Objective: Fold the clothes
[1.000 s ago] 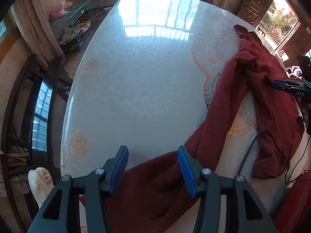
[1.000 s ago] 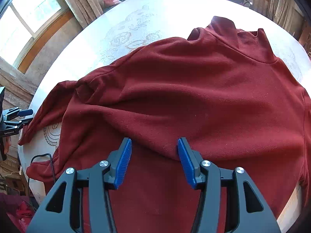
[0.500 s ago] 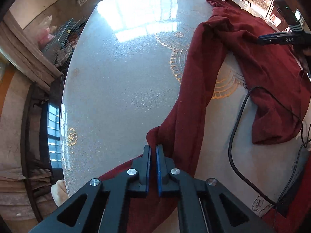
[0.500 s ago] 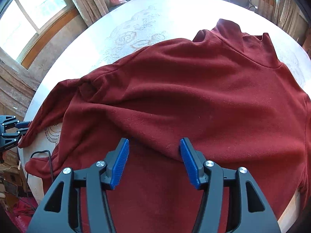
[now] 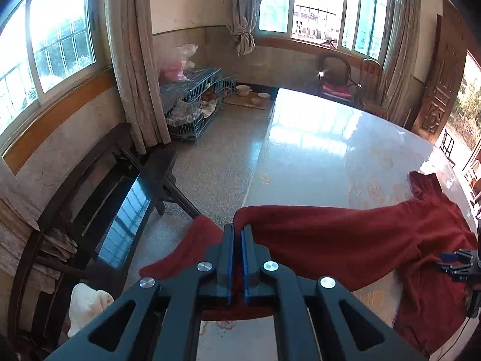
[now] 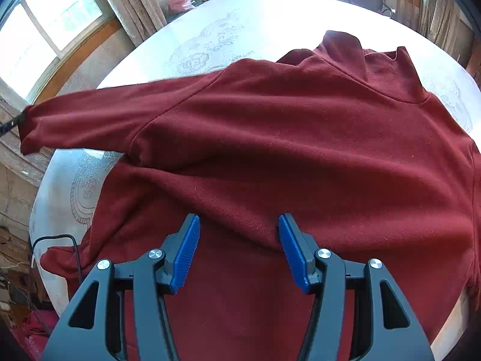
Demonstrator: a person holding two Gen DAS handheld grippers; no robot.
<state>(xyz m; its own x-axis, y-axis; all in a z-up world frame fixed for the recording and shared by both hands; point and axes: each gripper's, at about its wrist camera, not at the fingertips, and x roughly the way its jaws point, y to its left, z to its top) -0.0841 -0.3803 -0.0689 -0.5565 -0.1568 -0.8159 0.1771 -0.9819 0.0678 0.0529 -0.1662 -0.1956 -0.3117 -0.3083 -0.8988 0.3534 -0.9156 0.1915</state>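
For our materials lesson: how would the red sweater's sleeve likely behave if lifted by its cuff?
Probably floppy: the sleeve hangs stretched from the shut left claw and its cuff droops. Likely light, since one pinch holds it. The red sweater creases softly, so it should drape rather than keep shape.

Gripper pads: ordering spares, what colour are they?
Blue pads, clearest in the right wrist view.

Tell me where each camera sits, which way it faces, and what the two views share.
Left wrist: sits behind the left gripper, facing along the table toward the windows; its fingers clamp the red sweater's sleeve.
Right wrist: sits behind the open right gripper, angled down onto the sweater's body toward the collar.
Shared: the red sweater, the table, and each other's gripper at the frame edge.
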